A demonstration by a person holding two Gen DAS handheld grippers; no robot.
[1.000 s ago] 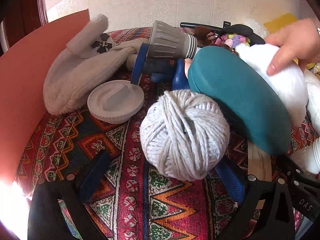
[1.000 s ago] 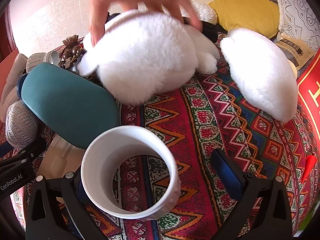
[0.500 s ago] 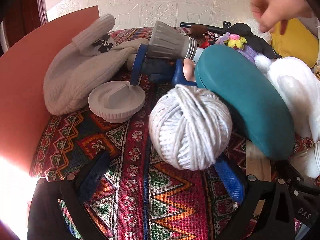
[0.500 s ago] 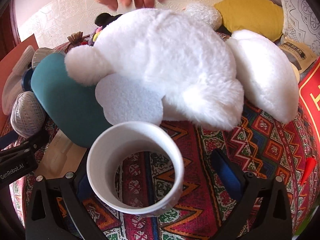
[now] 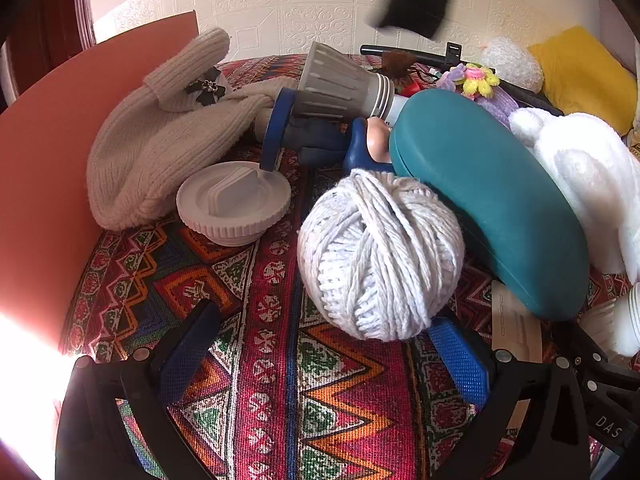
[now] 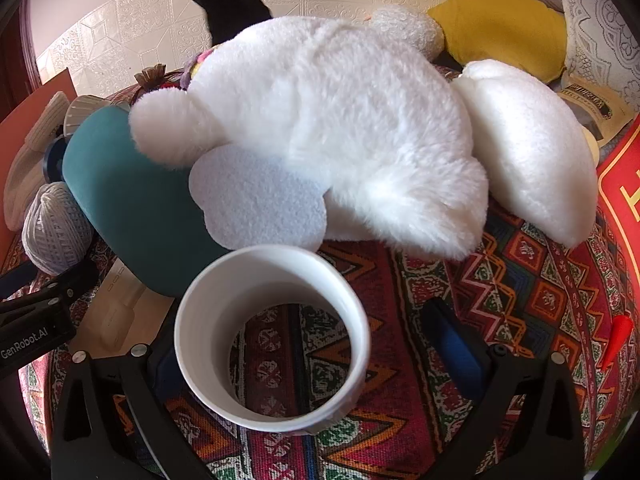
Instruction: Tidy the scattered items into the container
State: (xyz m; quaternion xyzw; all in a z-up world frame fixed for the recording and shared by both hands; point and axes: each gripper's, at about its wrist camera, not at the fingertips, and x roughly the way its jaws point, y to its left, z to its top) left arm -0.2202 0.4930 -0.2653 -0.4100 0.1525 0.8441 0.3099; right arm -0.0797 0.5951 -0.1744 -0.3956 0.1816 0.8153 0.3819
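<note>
On the patterned cloth [image 5: 280, 400]: your two grippers among scattered items.
Left view: the left gripper [image 5: 324, 352] stands with jaws apart, the yarn ball [image 5: 380, 256] touching its right finger; bare cloth lies open leftward. Right view: the right gripper [image 6: 316, 356] is spread wide, the white cup [image 6: 272, 336] against its left finger, the plush toy [image 6: 340, 128] crowding beyond.

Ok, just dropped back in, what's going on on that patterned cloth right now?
Two handheld grippers sit low over a cluttered patterned cloth. The left gripper is open, its right finger against a ball of pale yarn, not clamping it. The right gripper is open too, with a white bottomless cylinder standing between its fingers near the left one. A white plush toy lies on a teal case. A knit hat and a ribbed lid lie apart.
</note>
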